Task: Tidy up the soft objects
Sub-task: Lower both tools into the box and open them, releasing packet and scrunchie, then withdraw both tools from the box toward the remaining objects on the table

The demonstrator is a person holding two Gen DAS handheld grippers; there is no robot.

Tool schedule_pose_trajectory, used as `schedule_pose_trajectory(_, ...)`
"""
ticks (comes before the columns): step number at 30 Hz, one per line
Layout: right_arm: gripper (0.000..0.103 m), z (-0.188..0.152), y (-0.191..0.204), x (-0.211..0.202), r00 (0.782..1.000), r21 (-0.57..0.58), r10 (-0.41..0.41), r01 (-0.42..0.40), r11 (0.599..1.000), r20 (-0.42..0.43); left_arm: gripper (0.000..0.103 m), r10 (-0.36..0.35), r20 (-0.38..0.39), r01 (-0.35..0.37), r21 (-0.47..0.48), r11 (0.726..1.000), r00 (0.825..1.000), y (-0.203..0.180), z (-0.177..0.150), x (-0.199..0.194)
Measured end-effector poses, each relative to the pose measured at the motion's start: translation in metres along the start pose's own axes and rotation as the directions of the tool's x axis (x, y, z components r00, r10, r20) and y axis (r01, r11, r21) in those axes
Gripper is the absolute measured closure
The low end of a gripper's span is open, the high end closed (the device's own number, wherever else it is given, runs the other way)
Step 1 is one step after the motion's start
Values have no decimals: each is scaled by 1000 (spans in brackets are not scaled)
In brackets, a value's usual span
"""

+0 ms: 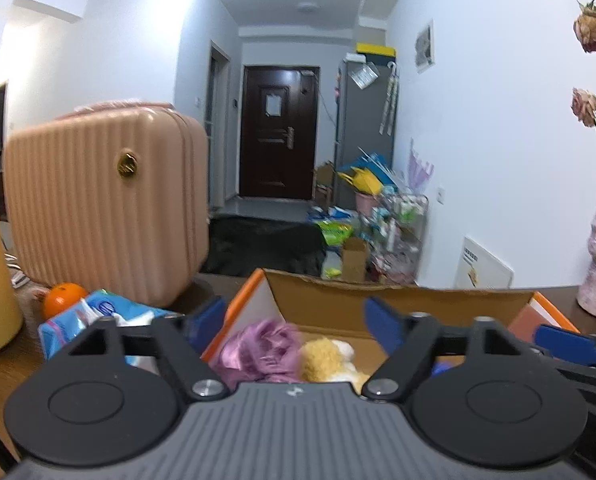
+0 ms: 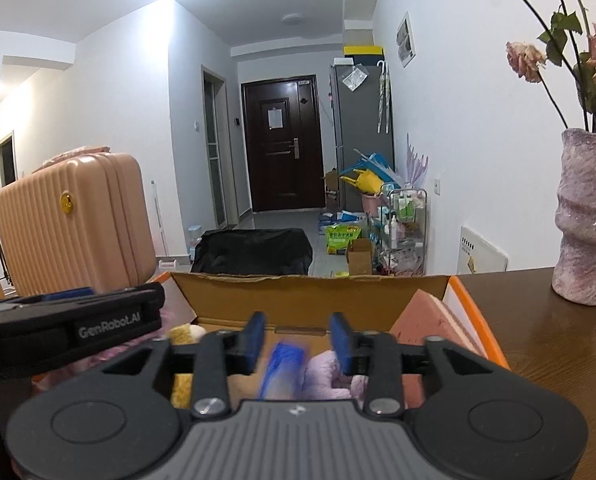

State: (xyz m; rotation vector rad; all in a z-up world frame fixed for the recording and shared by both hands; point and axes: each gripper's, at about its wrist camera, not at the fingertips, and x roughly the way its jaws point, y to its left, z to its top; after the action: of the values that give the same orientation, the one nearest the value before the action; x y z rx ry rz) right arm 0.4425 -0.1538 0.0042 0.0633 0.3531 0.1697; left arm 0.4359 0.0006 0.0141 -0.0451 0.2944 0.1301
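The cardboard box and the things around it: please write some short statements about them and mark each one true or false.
1. A purple soft thing lies in the cardboard box. True.
2. The left gripper has its fingers closed on the yellow plush toy. False: its fingers stand wide apart, holding nothing.
3. A pink suitcase stands left of the box. True.
4. The vase holds fresh yellow tulips. False: wilted pink roses.
5. The right gripper is over the box. True.
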Motion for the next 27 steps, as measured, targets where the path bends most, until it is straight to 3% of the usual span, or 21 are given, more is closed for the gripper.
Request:
schedule_pose_trajectory(3, 36, 0, -1, -3, 1000, 3, -18, 18, 1000, 21, 0, 42, 20, -42, -16, 999, 999, 3, 1, -2)
schedule_pose_trajectory(4, 32, 1, -3, -3, 999, 10, -29, 29, 1000, 26, 0, 57, 24, -57, -29, 998, 998, 6, 2, -1)
schedule_pose_trajectory(6, 4, 2, -7, -5, 999, 30, -46, 46, 999, 26, 0, 55, 15, -54, -53, 997, 998, 11, 4, -1)
schedule_pose_trajectory(27, 1, 2, -10, -8, 995, 50, -100, 99, 994, 29, 0, 79, -4, -80, -87, 993, 997, 18, 2, -4)
